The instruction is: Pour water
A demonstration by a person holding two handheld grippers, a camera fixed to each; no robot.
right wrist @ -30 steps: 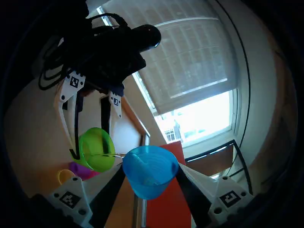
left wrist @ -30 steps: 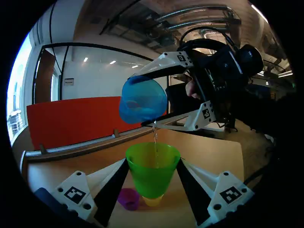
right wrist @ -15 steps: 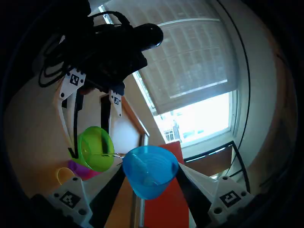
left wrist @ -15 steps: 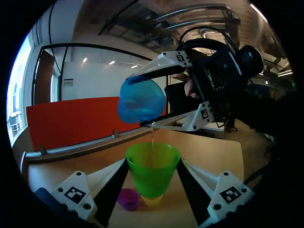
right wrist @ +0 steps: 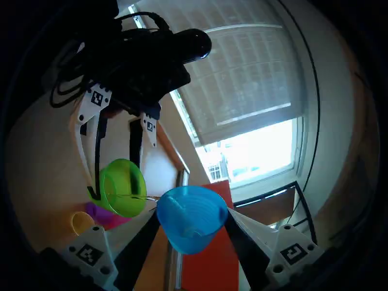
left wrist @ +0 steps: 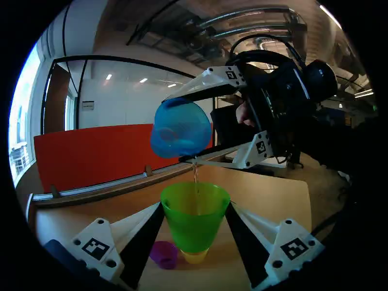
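Observation:
In the left gripper view my left gripper (left wrist: 195, 218) is shut on an upright green cup (left wrist: 195, 216), held above the wooden table (left wrist: 271, 194). Over it hangs a blue cup (left wrist: 180, 128), tipped on its side, with the right gripper (left wrist: 186, 128) shut on it. A thin stream of water (left wrist: 195, 174) falls from the blue cup's lip into the green one. In the right gripper view the blue cup (right wrist: 191, 224) sits between my right gripper's (right wrist: 191, 225) fingers, and the green cup (right wrist: 120, 187) is farther off in the left gripper (right wrist: 116, 186).
A purple cup (left wrist: 164, 253) and a yellow cup (left wrist: 195, 256) stand on the table under the green cup. An orange-red partition (left wrist: 92, 153) runs along the table's far edge. A bright window with a blind (right wrist: 252, 97) fills the background of the right gripper view.
The pour goes on. The blue cup has wavered slightly, left and back again; the green cup stays put.

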